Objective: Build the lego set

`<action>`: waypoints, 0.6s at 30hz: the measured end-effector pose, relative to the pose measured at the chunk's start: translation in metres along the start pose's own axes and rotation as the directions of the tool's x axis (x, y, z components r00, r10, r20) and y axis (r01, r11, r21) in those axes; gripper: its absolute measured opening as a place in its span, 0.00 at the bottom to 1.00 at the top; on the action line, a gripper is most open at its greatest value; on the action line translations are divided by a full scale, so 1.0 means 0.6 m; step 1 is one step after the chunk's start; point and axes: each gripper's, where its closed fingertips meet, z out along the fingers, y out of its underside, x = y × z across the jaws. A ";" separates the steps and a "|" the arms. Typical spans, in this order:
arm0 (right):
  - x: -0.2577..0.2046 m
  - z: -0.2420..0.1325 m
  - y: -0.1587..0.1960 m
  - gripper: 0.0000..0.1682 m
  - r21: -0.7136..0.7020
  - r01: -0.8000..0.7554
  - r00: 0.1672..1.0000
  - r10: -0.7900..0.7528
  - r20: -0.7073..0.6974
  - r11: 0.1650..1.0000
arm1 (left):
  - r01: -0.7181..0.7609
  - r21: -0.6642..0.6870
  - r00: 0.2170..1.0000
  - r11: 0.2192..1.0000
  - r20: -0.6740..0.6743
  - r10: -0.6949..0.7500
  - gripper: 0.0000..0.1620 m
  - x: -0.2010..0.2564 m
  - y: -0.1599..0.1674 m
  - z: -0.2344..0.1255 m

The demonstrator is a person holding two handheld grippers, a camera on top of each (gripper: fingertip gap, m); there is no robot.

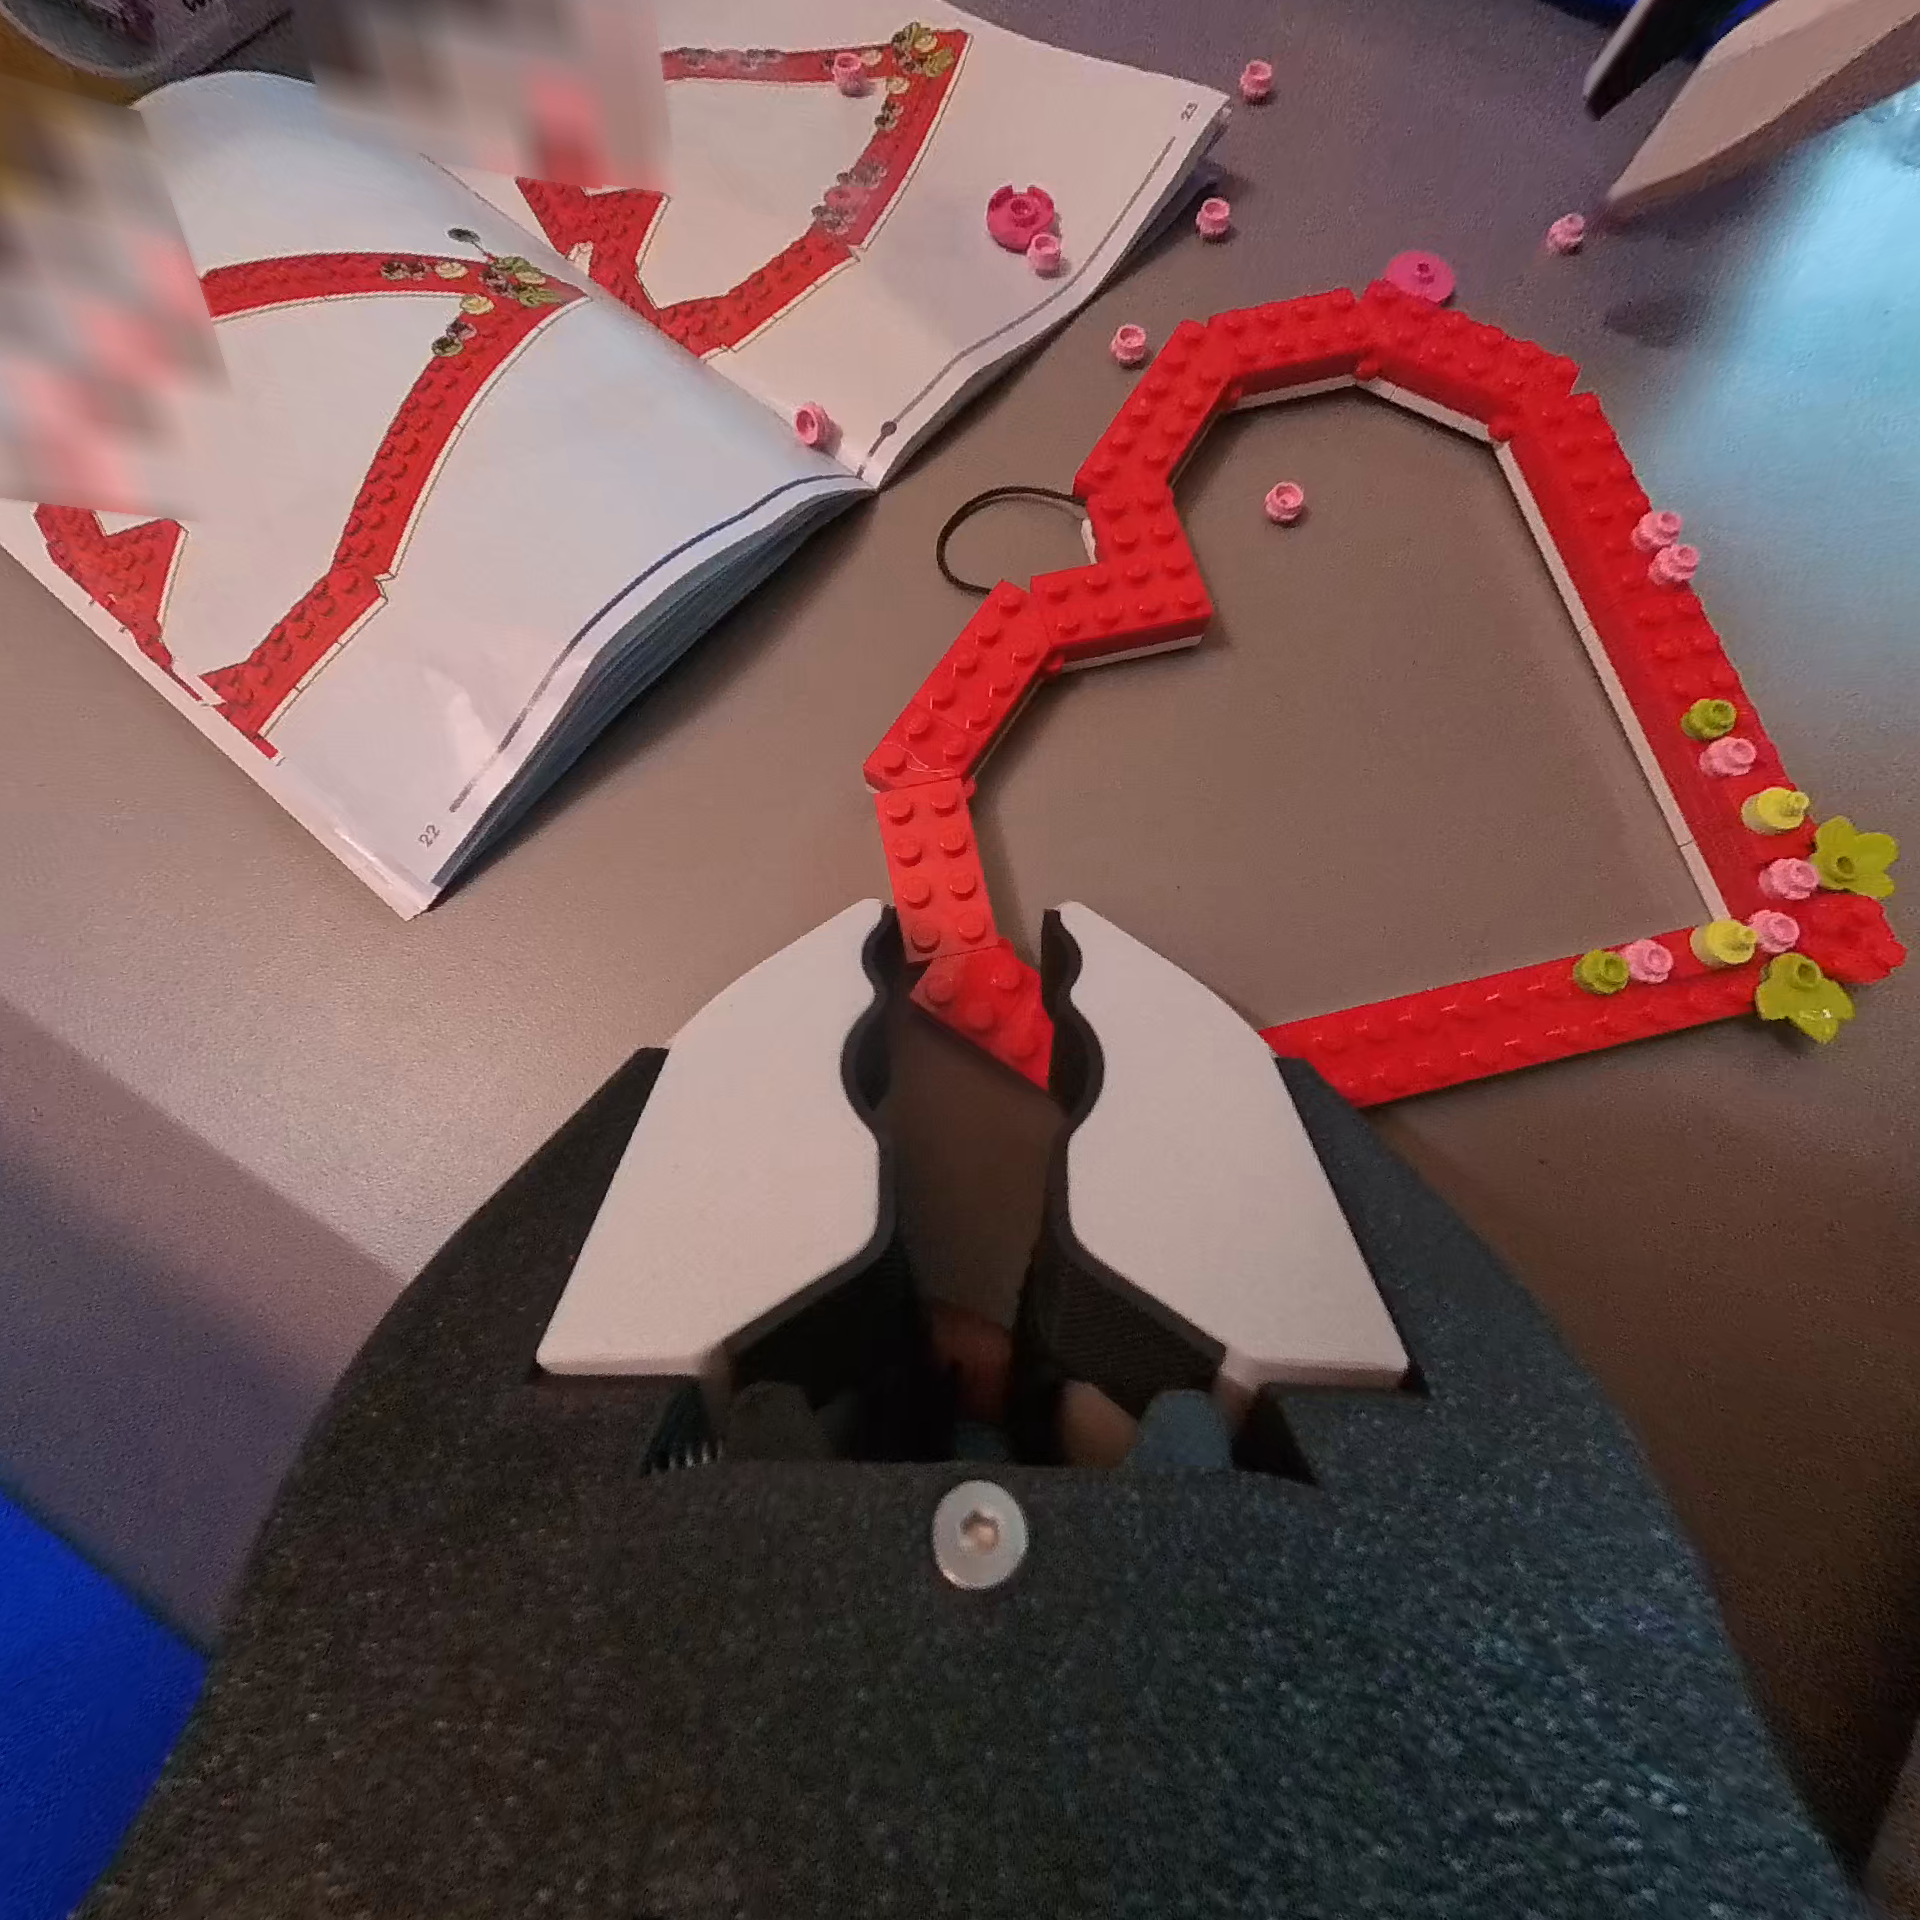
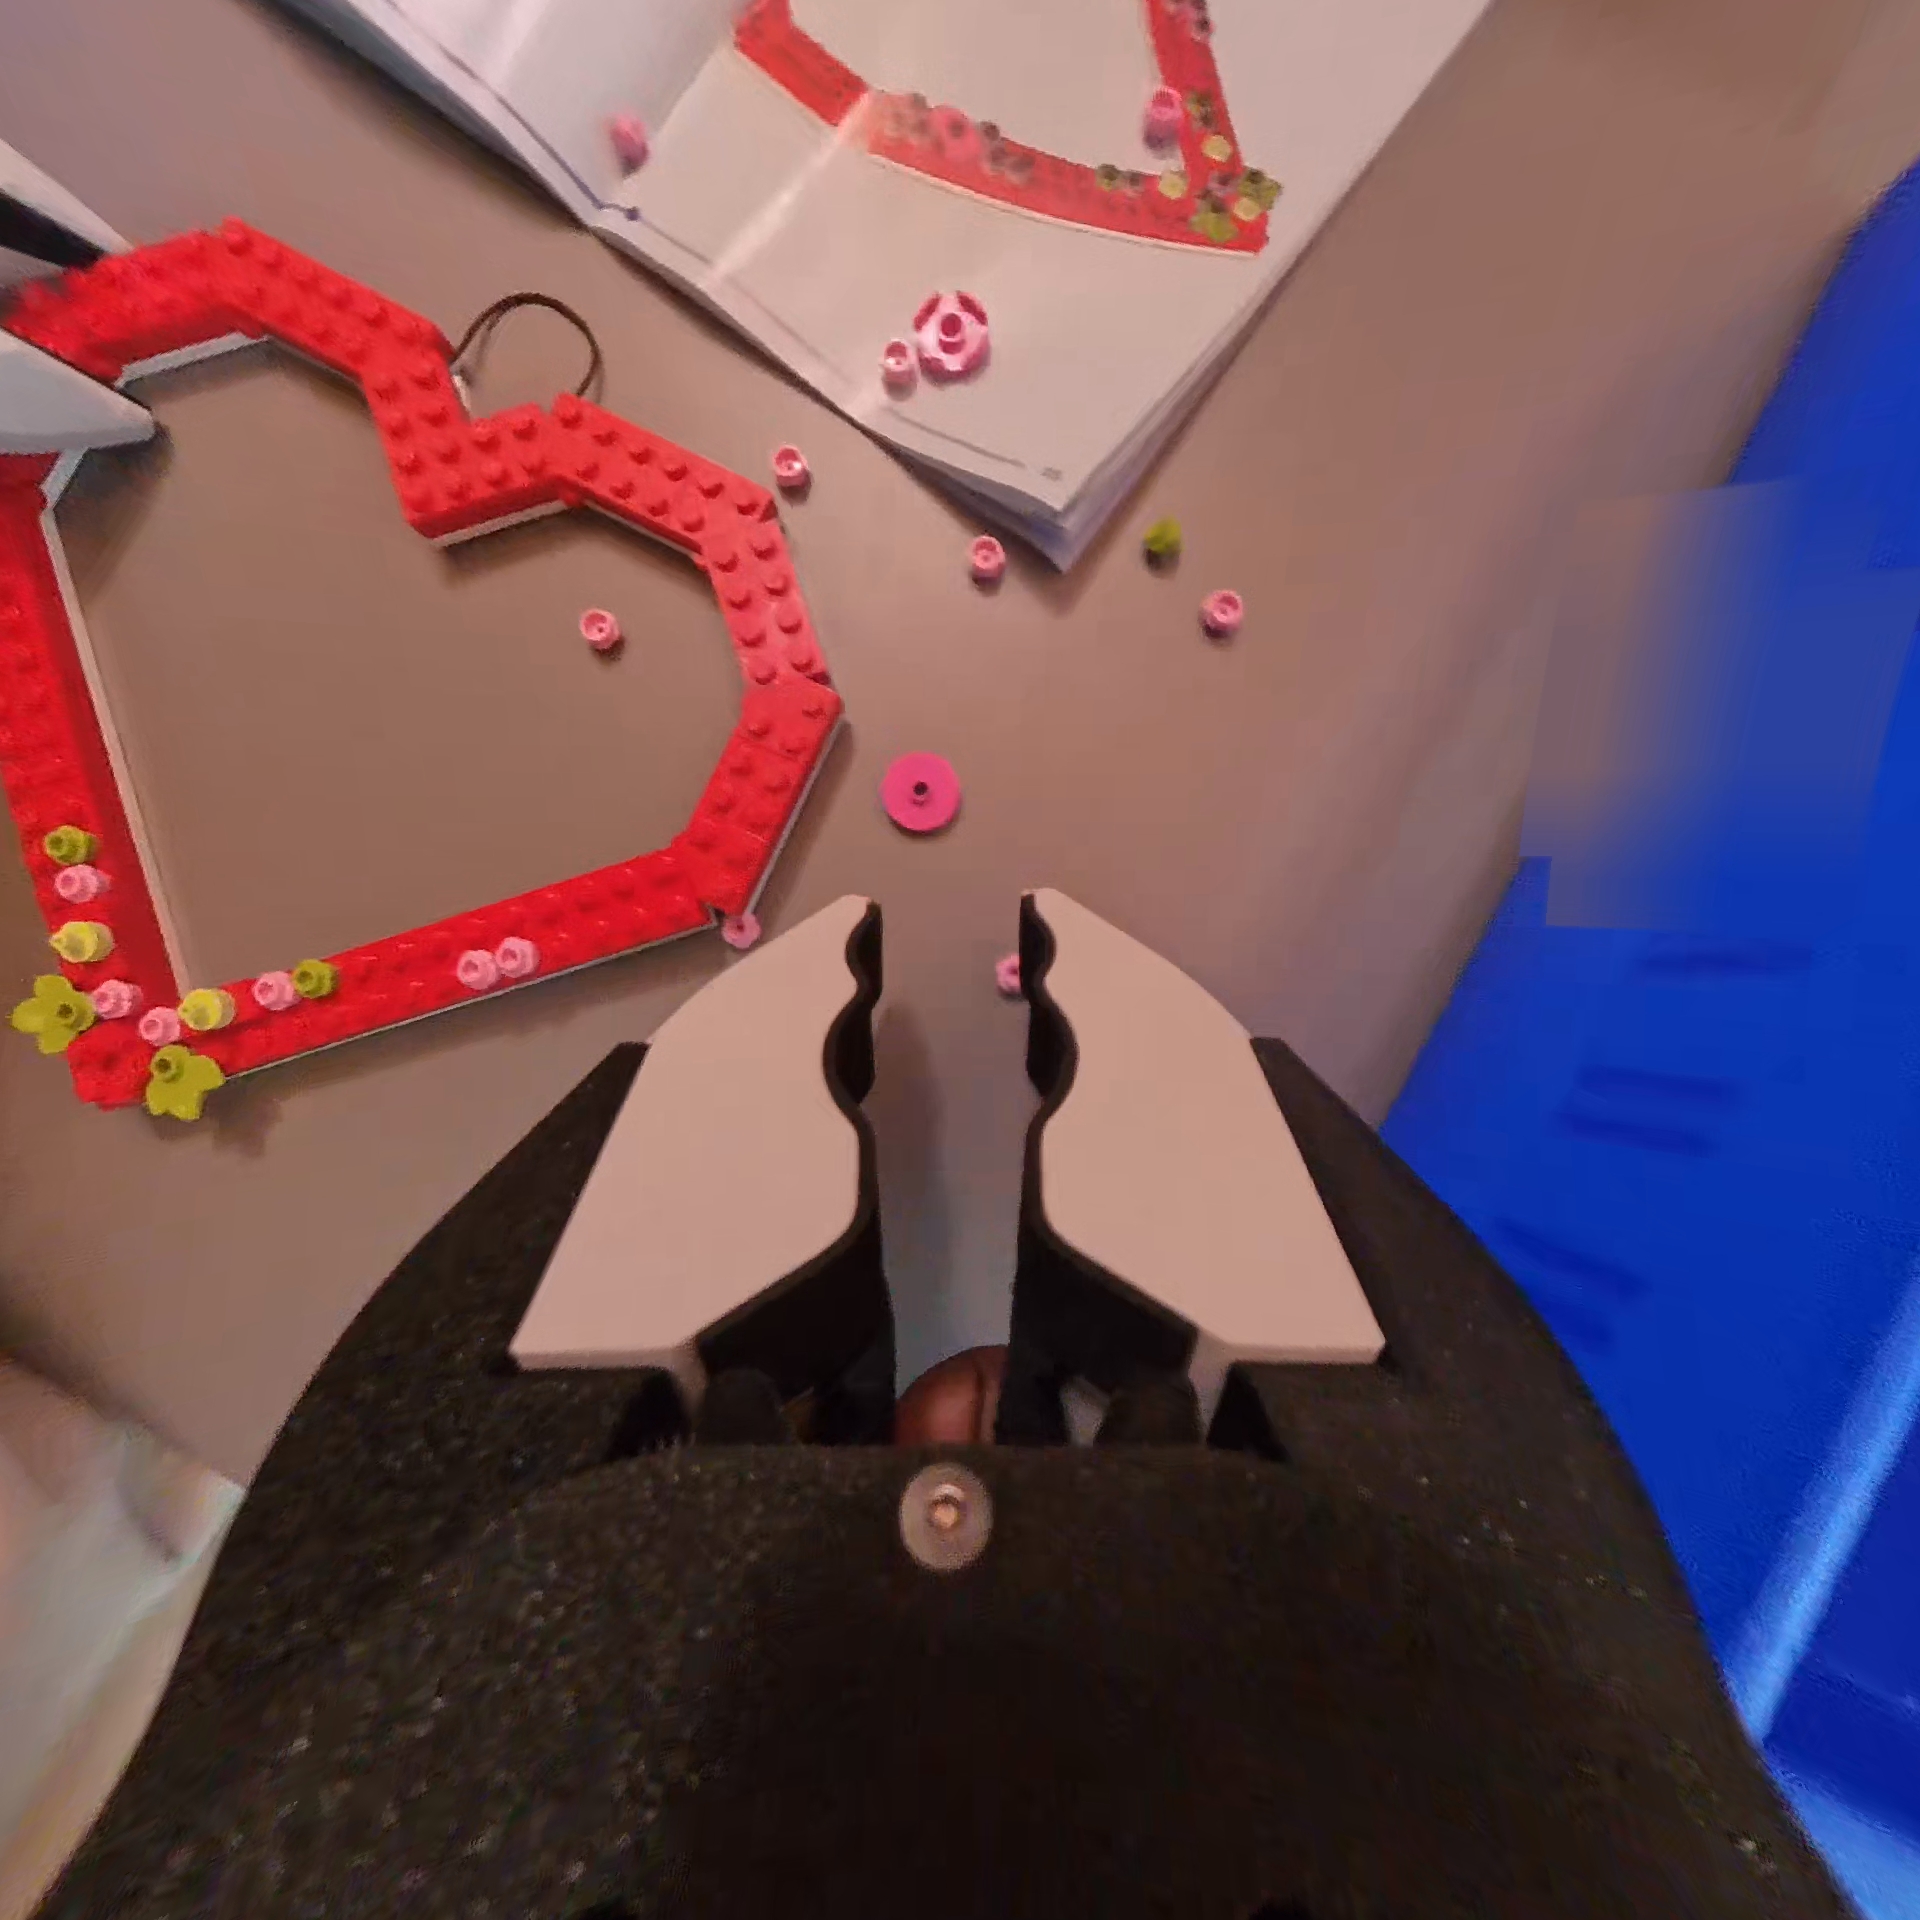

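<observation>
Our left gripper [image 1: 966, 935] seemingly clamps the red heart frame [image 1: 1143, 582]; our right gripper [image 2: 951, 914], parted and empty, has a pink stud [image 2: 1008, 975] beside its right finger.

Printed page numbers at open booklet [image 1: 582, 499] corners

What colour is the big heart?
Red, with pink and lime-green flowers on it. The heart shows best in the right wrist view.
</observation>
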 end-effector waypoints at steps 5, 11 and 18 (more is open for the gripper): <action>-0.010 0.033 -0.011 0.13 -0.098 0.096 0.995 -0.095 0.018 0.991 | 0.002 0.001 1.000 1.000 -0.004 -0.002 0.16 0.000 0.000 0.000; -0.005 0.046 -0.013 0.12 -0.143 0.125 0.992 -0.123 0.023 0.982 | 0.004 0.003 1.000 1.000 -0.010 -0.004 0.16 0.001 0.001 -0.001; -0.007 0.054 -0.014 0.12 -0.144 0.131 0.991 -0.130 0.019 0.981 | 0.010 0.004 1.000 1.000 -0.017 -0.010 0.16 0.001 0.001 -0.001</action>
